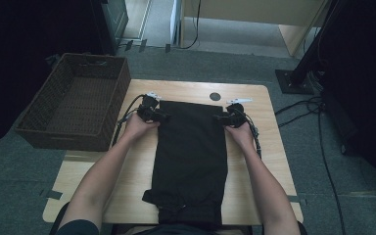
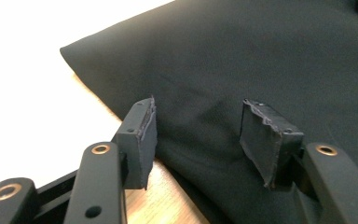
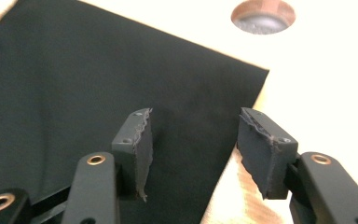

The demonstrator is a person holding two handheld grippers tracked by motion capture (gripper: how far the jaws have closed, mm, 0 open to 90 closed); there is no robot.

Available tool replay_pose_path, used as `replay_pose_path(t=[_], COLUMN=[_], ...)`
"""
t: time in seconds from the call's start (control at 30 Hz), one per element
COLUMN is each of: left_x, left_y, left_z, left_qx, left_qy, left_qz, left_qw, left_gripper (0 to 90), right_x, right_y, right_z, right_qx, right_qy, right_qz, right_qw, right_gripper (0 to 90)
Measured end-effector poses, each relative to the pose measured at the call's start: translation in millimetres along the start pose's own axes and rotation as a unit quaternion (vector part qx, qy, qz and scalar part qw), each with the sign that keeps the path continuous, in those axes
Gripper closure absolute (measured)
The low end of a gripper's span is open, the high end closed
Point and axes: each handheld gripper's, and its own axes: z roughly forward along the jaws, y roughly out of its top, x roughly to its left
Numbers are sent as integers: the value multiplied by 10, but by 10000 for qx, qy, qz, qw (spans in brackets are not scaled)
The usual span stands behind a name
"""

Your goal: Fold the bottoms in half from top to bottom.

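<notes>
— Which way did the black garment (image 1: 191, 156) run?

— Its long axis ran from the person's edge of the table (image 1: 269, 161) straight away toward the far edge. The bulkier, bunched end, with a flap sticking out to the left, lay nearest the person; the flat, square-cut end pointed away, between the two grippers.

— And where were the grippers?

— The left gripper (image 1: 157, 116) sat at the far left corner of the cloth, the right gripper (image 1: 222, 117) at the far right corner, both pointing inward at each other across the fabric.

— Were the fingers gripping anything?

— No. In the left gripper view the pads (image 2: 145, 140) stood apart, released, with the folded cloth edge (image 2: 242, 60) lying flat beyond and below them, nothing pinched. The right gripper view showed the same: pads (image 3: 137, 147) parted, the garment's corner (image 3: 177, 84) lying on the table under the gap.

— What else was around?

— A round hole (image 1: 215, 96) in the tabletop lay just past the cloth's far edge, near the right gripper's fingers; it also showed up beyond those fingers (image 3: 263, 16). A brown wicker basket (image 1: 76, 100) stood off the table's left side, beyond the left gripper and well apart from the cloth. Cables (image 1: 303, 105) trailed over the floor to the right.

— Anything in the way?

— Nothing lay between the fingers and the cloth.
</notes>
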Motion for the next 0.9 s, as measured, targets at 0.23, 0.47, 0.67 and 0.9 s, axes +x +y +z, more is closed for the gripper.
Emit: replay_pose_path(t=[0.23,0.47,0.67,0.9], left_x=[-40,-85,-149,-96], left_y=[-1,-37,-3,19], left_z=[26,49,93,41], left_qx=[-15,-145,-50,-69], left_qy=[44,-158,-288,-343], left_qz=[42,-18,63,-108], left_qw=[10000,9998,9996,9993], left_gripper=[446,583,760,811], right_x=[71,238,329,295], right_y=[0,10,21,51], right_z=[51,118,151,122], right_qx=[-32,-37,-4,143], right_qy=[36,214,184,449], right_qz=[77,26,-97,228], right_qw=[10000,9998,9998,9986], right_gripper=[466,550,638,824])
